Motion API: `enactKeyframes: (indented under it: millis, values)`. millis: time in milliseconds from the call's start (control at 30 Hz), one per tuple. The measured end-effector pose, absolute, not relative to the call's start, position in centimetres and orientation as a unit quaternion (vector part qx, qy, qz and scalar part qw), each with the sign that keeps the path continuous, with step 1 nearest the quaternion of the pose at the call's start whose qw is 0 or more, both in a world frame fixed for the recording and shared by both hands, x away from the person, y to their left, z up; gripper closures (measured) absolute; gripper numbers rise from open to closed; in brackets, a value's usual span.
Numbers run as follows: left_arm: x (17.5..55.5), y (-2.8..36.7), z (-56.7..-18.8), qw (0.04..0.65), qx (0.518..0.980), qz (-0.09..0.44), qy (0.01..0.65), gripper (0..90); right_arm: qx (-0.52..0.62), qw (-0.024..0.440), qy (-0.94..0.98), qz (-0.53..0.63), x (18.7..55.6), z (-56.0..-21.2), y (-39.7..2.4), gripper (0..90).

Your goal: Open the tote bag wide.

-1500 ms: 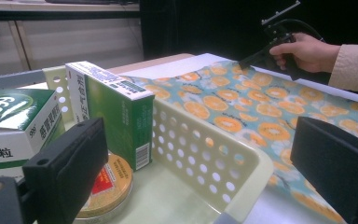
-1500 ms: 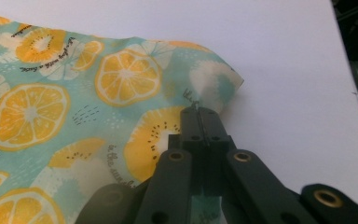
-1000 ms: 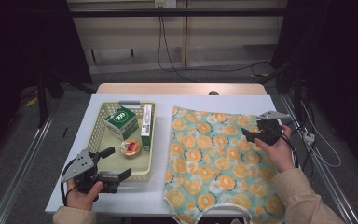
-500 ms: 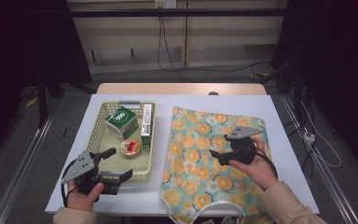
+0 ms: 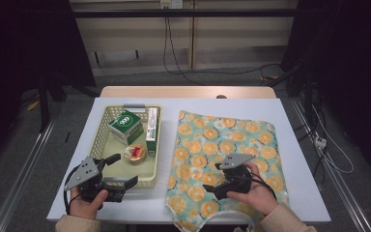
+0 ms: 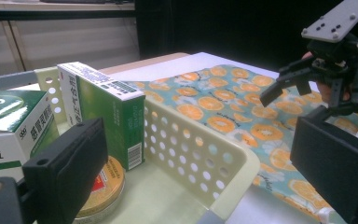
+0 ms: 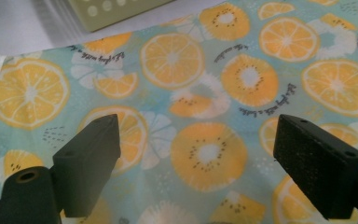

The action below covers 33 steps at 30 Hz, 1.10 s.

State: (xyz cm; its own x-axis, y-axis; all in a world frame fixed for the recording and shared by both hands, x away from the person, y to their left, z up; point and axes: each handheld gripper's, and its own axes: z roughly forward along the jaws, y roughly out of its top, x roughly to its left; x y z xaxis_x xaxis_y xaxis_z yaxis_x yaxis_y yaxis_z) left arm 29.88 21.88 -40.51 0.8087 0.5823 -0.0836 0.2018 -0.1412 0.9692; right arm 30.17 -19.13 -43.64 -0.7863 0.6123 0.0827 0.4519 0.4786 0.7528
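Covered the right half of the desk (image 5: 299, 145): an orange-print cloth (image 5: 212, 140), its near edge spilling over the desk's front edge and partly hidden by the right hand (image 5: 256, 195). Cut off at every side in the right gripper view, so only fruit slices and some writing too small to read.

Stood on the left half, near the front-left corner: a pale perforated basket (image 5: 105, 126), its near rim partly covered by the left tongs. Inside, toward the far end, a green and white box (image 5: 125, 124); along the right wall, a tall narrow box (image 5: 151, 130) on edge; toward the near end, a small round tin (image 5: 135, 153), half hidden behind a black jaw in the left gripper view. Print on the boxes hard to make out.

Held just above the cloth near its front edge: the right tongs (image 5: 218, 180), jaws wide, having just been opening, nothing between them but open air over the print.

Rested at the front-left corner against the basket's near rim: the left tongs (image 5: 124, 170), jaws wide, gripping nothing.
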Motion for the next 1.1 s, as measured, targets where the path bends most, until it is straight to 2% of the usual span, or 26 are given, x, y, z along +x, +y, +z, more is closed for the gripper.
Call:
enactKeyframes:
  millis: [400,633,933,1100]
  values:
    - [29.9,21.7,-40.6,0.597,0.741,0.157,0.264,3.8,0.287,0.082,0.860,0.415,27.7,-44.2,-19.4,12.3]
    - [29.8,21.6,-40.6,0.597,0.742,0.156,0.264,3.7,0.265,0.057,0.873,0.405,26.5,-44.9,-19.5,11.4]
    - [29.9,21.4,-40.7,0.596,0.744,0.153,0.261,3.7,0.256,0.064,0.880,0.396,25.9,-45.3,-20.1,10.9]
    - [29.8,21.4,-40.5,0.597,0.743,0.154,0.261,3.7,0.259,0.067,0.881,0.390,25.9,-45.6,-20.4,14.3]
